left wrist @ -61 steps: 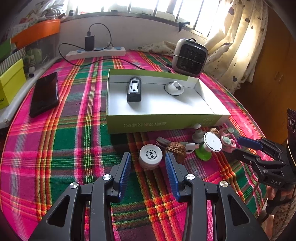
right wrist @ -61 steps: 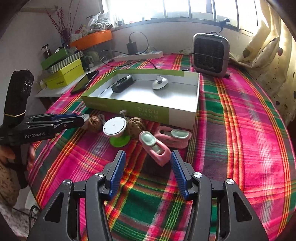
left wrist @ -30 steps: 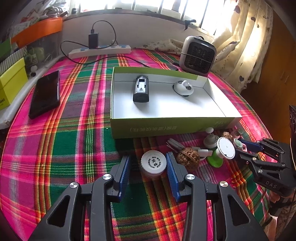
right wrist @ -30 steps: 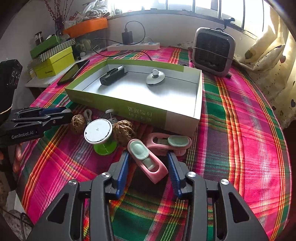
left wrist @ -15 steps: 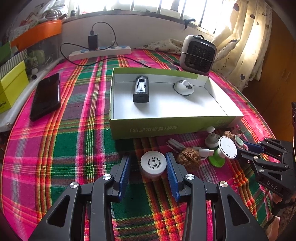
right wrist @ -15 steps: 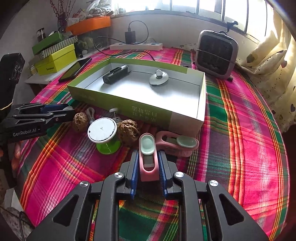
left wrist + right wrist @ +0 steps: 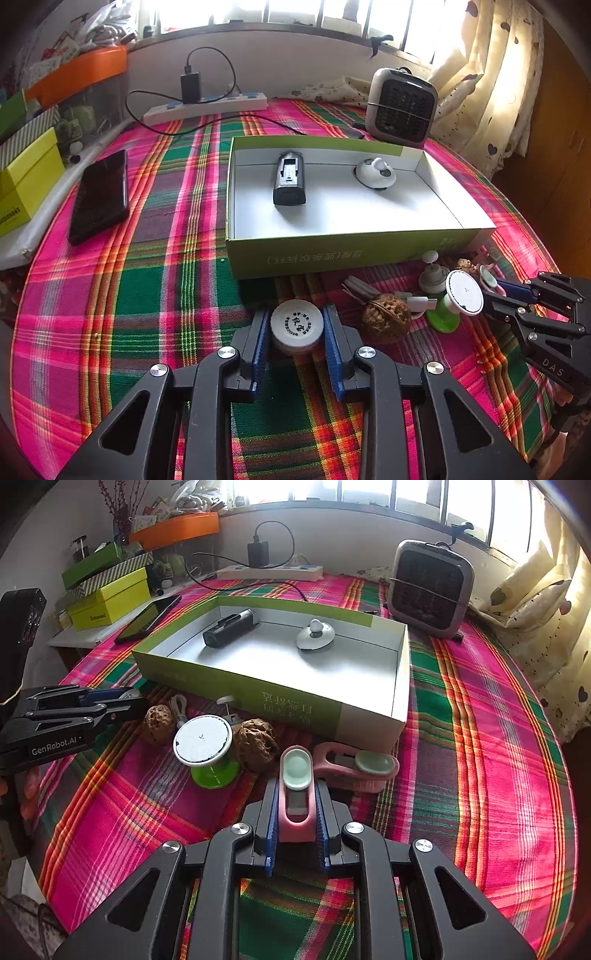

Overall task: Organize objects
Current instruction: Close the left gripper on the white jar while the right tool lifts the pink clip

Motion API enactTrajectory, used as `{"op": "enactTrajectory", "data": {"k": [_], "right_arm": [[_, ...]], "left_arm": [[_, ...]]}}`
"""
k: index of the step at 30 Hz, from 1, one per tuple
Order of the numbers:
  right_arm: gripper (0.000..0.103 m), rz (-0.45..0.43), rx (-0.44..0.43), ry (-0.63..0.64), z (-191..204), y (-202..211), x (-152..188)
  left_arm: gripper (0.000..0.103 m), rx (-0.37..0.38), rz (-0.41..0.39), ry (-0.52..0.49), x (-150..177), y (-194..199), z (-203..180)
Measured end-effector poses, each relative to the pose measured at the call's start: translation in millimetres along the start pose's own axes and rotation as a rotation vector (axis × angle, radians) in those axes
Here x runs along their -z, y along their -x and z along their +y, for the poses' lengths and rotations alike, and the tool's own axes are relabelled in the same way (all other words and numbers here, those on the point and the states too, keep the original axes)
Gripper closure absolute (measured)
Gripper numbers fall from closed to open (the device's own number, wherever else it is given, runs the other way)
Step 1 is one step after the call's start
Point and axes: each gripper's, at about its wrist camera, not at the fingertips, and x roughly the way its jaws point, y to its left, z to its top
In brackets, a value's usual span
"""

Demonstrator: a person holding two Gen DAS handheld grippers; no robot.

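Left gripper (image 7: 297, 334) clamped on a small white round jar (image 7: 296, 326), blue pads touching its sides at 9 and 3 o'clock, the jar resting on the plaid tablecloth (image 7: 140, 295) just in front of the green box (image 7: 332, 254). Right gripper (image 7: 297, 812) pinched tight on a pink clip (image 7: 296, 805), both pads pressed flat against its flanks, the pale green end of the clip pointing to 12 o'clock. Second pink clip (image 7: 354, 766) lying just beside it at 2 o'clock, close to the box's near wall. At 10 o'clock from the held clip, a walnut (image 7: 256, 744) touching a white disc on a green base (image 7: 205, 749), with another walnut (image 7: 159, 722) farther toward 9 o'clock. Inside the open box, white floor bearing a black rectangular device (image 7: 229, 627) at 11 o'clock and a white knobbed piece (image 7: 315, 635) at 12 o'clock, well apart from each other. Beyond the box, a small heater (image 7: 430, 589) at 1 o'clock, a power strip (image 7: 269, 572) along the wall, and a dark phone (image 7: 99, 195) lying flat at 10 o'clock in the left wrist view.
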Motion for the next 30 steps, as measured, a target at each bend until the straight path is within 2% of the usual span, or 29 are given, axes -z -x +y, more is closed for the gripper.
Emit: {"op": "enactTrajectory", "data": {"k": [19,30], "right_arm": [[0.085,0.001,0.004,-0.013,-0.5,1.2,0.1],[0.085,-0.006,-0.030,-0.065,-6.3,5.2,-1.9]], "left_arm": [[0.078,0.000,0.003,0.000,-1.1,-0.3,-0.5],[0.078,-0.008,-0.008,-0.002,-4.1,5.8,1.9]]}}
